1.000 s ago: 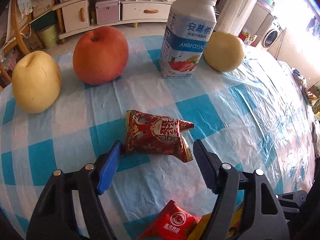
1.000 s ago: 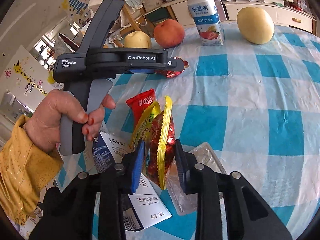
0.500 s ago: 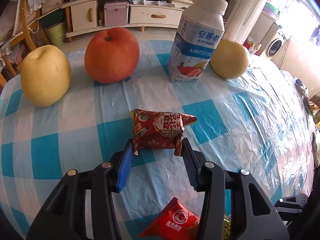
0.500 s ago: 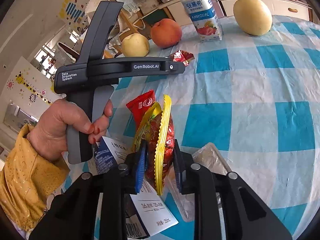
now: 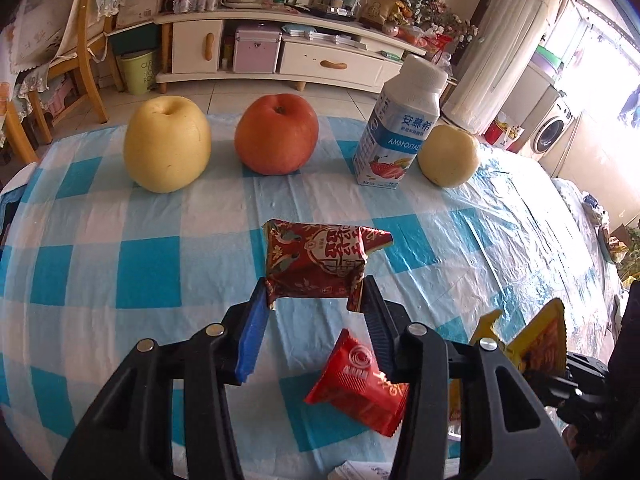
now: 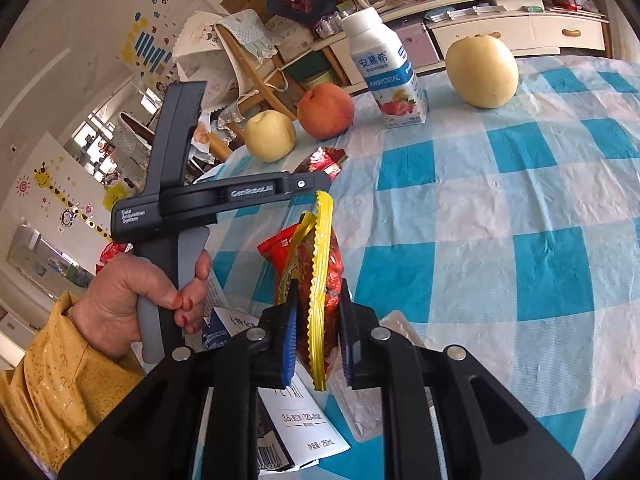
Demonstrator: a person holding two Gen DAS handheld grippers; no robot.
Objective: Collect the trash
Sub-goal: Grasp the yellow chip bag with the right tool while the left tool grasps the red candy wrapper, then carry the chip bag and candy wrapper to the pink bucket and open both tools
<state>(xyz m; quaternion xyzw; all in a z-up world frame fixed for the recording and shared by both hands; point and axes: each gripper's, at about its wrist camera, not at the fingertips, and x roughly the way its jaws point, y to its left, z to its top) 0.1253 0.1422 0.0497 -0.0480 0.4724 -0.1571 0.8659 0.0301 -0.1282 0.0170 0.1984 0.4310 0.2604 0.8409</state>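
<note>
My left gripper is clamped on a dark red snack wrapper, pads on both its ends, wrapper lifted clear of the tablecloth. My right gripper has just been closing and is now pinched tight on a yellow-edged red snack bag, held upright on edge between the pads.

Landmark = the yogurt bottle, standing upright at the far side of the blue/white checked tablecloth. Its label reads "AMBROSIAL" w/ Chinese characters above and a strawberry picture below.

Trash count: 5 pcs in view. 2 are held. A bright red packet w/ a white swirl logo lies well nearer than the bottle, under my left fingers. A flattened white/blue carton, print reading "250mL", lies nearest of all, below my right gripper. A clear plastic wrapper lies just right of that carton.

Fruit: 3 pcs. 1 red apple left of the bottle, 1 yellow pear further left, 1 yellow pear just right of the bottle, near-touching in left view.

In the right view my left hand, yellow sleeve, grips the other tool; its body reads "GenRobot.AI" and "Data Acquisition System".
</note>
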